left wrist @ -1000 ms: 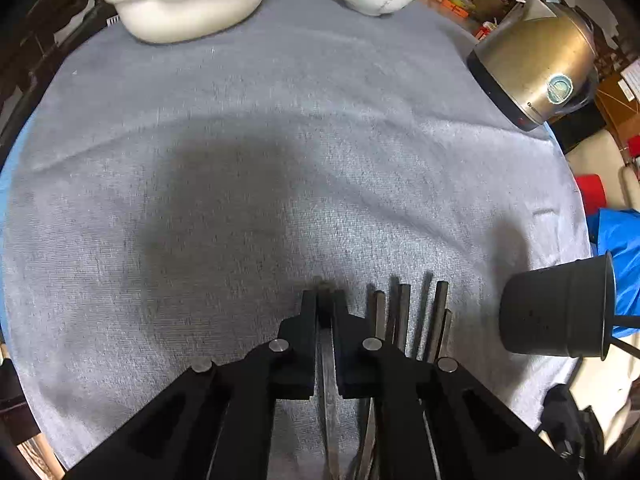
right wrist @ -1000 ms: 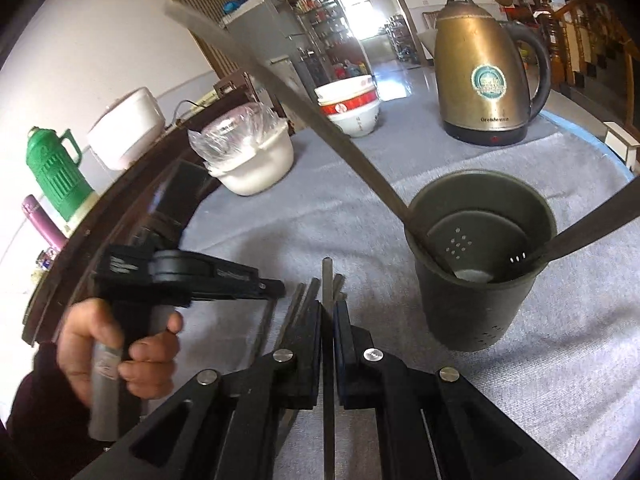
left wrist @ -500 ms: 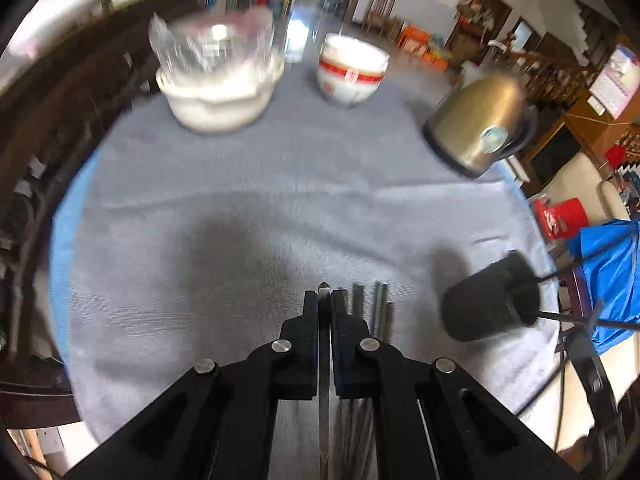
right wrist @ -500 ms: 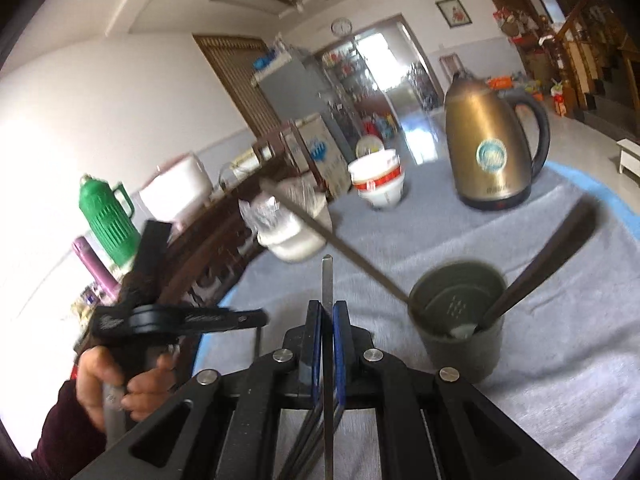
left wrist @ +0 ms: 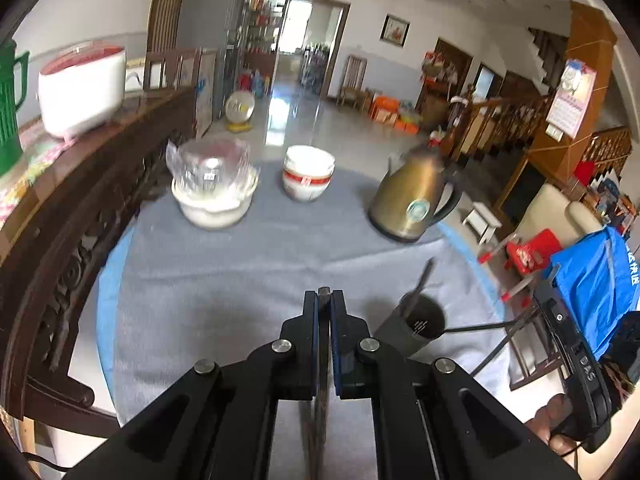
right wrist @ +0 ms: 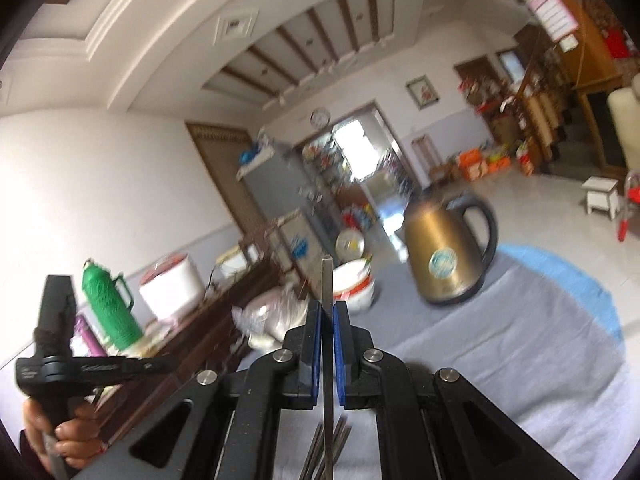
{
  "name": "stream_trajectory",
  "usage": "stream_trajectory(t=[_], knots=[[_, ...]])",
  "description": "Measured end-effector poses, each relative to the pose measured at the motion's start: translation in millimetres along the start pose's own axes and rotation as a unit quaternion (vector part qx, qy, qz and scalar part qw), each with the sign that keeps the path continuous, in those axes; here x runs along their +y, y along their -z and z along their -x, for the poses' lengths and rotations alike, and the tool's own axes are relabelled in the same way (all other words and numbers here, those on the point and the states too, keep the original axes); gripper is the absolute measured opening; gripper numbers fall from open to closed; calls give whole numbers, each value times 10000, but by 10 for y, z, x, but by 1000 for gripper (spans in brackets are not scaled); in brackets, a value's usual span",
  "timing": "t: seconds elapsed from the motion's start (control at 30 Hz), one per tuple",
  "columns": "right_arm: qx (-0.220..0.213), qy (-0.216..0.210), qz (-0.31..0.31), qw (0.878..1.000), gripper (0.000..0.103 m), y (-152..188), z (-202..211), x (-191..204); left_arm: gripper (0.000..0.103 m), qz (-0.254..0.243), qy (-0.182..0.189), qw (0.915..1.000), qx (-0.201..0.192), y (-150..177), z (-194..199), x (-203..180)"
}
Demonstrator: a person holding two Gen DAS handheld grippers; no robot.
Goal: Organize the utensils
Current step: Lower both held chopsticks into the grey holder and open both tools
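My left gripper [left wrist: 324,300] is shut on a thin metal utensil [left wrist: 323,293] whose tip shows just past the fingertips, held well above the grey cloth. My right gripper [right wrist: 327,308] is shut on another flat metal utensil [right wrist: 327,276] that sticks up past the fingers. A dark utensil holder [left wrist: 418,326] stands on the cloth to the right of the left gripper, with two handles leaning out of it. Several more utensils [right wrist: 324,452] lie on the cloth beneath the right gripper. The right gripper body shows at the right edge of the left wrist view [left wrist: 576,364].
A round table with grey cloth [left wrist: 240,272] carries a gold kettle [left wrist: 416,200], stacked red-and-white bowls [left wrist: 308,178] and a white bowl with a plastic bag [left wrist: 214,192]. A dark wooden sideboard [left wrist: 80,216] runs along the left. The left gripper body [right wrist: 60,364] shows left of the right gripper.
Both grippers have risen and tilted up, each carrying its utensil off the cloth. The holder and table now sit lower and smaller in both views; the right view no longer shows the holder.
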State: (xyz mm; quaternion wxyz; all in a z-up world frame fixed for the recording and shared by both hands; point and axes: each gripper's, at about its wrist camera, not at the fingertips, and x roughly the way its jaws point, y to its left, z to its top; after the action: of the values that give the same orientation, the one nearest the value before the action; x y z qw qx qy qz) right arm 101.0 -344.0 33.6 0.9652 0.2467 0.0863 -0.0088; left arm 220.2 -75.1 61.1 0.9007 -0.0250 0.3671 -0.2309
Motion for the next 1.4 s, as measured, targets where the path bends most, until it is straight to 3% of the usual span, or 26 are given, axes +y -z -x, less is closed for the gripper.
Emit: stream_trajectory(t=[0.33,0.6,0.8,0.93,1.1,1.4], knots=[[-984,542,138,9936,6,-433,31,-85,6,-38,402,9962,-774,-329,294,-474],[-1619,894,211,9825,6,-597,-76,-71,6,17,703,9884,-1345,-494,300,-786],[-1486,1063,445,9822,6,-458,-328,-23,6,110,615,9837,-1688,-454,67,-957],[-1287,1092,566,9840,6,-335,-467,-37,6,93,361,9813,-1888,-335,-149,-1019],[-997,1017,636,9878,6,-208,-546,-98,6,8,109,9845,-1749,-189,-435,-1070],[-518,791,534,9941,7,-66,-529,-257,7,-131,-68,9892,-1461,16,-595,-987]])
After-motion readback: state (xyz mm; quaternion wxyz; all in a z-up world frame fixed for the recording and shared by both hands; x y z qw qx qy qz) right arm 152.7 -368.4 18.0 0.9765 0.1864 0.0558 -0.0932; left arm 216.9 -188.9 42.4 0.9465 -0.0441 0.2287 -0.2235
